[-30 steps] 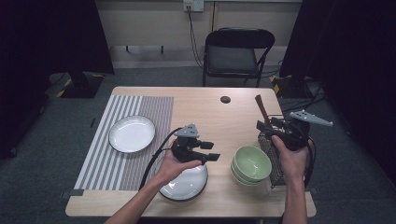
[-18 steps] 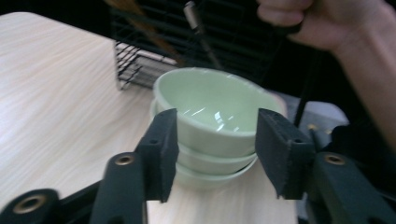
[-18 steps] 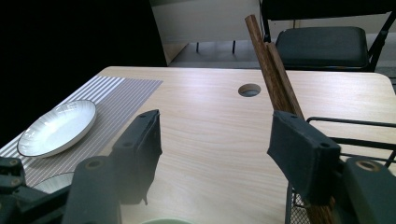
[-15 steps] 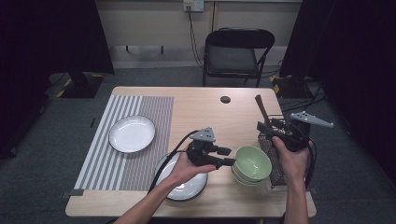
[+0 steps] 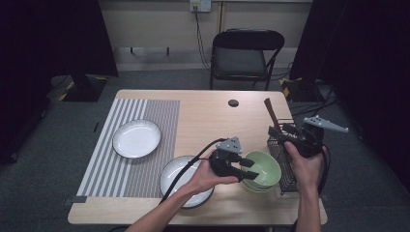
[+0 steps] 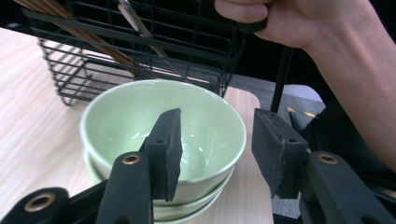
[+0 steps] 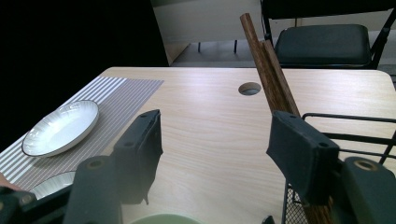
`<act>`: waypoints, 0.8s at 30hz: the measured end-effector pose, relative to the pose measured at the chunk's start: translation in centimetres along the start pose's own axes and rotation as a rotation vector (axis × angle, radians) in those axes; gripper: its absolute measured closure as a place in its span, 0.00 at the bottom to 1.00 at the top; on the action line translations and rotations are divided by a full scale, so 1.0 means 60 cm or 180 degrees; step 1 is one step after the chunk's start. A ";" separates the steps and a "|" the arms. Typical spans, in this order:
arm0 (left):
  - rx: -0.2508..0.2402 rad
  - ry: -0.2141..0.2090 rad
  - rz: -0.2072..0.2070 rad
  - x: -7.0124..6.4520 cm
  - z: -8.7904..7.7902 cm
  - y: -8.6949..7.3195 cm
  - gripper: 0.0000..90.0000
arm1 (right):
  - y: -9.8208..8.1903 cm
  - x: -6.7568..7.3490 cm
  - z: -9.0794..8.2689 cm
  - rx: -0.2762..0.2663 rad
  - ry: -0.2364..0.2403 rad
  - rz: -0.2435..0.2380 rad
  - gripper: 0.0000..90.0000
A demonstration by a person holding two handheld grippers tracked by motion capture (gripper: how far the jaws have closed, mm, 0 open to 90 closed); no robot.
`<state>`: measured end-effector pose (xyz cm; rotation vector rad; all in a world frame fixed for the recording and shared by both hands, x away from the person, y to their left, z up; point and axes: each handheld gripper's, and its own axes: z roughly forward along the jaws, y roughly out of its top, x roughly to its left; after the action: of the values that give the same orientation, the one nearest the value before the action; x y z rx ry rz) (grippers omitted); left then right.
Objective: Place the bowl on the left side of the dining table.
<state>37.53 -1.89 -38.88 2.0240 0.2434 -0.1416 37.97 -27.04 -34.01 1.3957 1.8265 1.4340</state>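
the left gripper (image 5: 249, 167) had moved right from over the plate (image 5: 175, 175) to the green bowls (image 5: 263, 169), its jaws just closing, still clear, straddling the top bowl's rim. the bowls sat beside the basket (image 5: 283, 159). the right gripper (image 5: 280, 129) stayed put, open, holding nothing.

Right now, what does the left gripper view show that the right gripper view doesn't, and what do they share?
Left gripper view: the inside of the top green bowl, its near rim between the open left gripper, and the person's hand above the wire basket. Right gripper view: the white plate on the striped mat, the chair, and the open right gripper. Both: basket, wooden chopsticks and table.
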 end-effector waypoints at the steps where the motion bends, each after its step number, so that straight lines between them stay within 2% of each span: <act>1: 0.0042 -0.0016 0.0019 -0.001 0.005 0.000 0.61 | 0.000 -0.001 0.000 0.0001 0.0002 0.0004 0.38; 5: 0.0144 -0.0099 0.0059 -0.005 0.027 -0.004 0.61 | 0.001 -0.003 -0.006 -0.0026 -0.0013 0.0022 0.38; 10: 0.0259 -0.0110 0.0161 -0.014 0.045 -0.005 0.58 | 0.000 -0.004 -0.005 -0.0031 -0.0018 0.0027 0.38; 15: 0.0376 -0.0026 0.0238 -0.013 0.063 -0.010 0.58 | -0.001 -0.003 -0.003 -0.0001 -0.0019 0.0029 0.38; 17: 0.0395 -0.0032 0.0256 -0.014 0.070 -0.015 0.59 | -0.001 -0.003 -0.003 -0.0001 -0.0020 0.0025 0.38; 21: 0.0477 -0.0025 0.0361 -0.020 0.076 -0.014 0.63 | -0.001 -0.004 -0.005 -0.0010 -0.0023 0.0036 0.38; 22: 0.0512 -0.0033 0.0430 -0.020 0.077 -0.013 0.64 | -0.001 -0.005 -0.005 -0.0010 -0.0017 0.0038 0.38; 24: 0.0572 0.0031 0.0470 -0.020 0.082 -0.015 0.64 | -0.002 -0.005 -0.005 -0.0011 -0.0010 0.0054 0.38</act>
<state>36.19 -6.03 -41.61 2.2134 0.0890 -0.0626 37.83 -27.44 -34.07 1.4141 1.8136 1.4418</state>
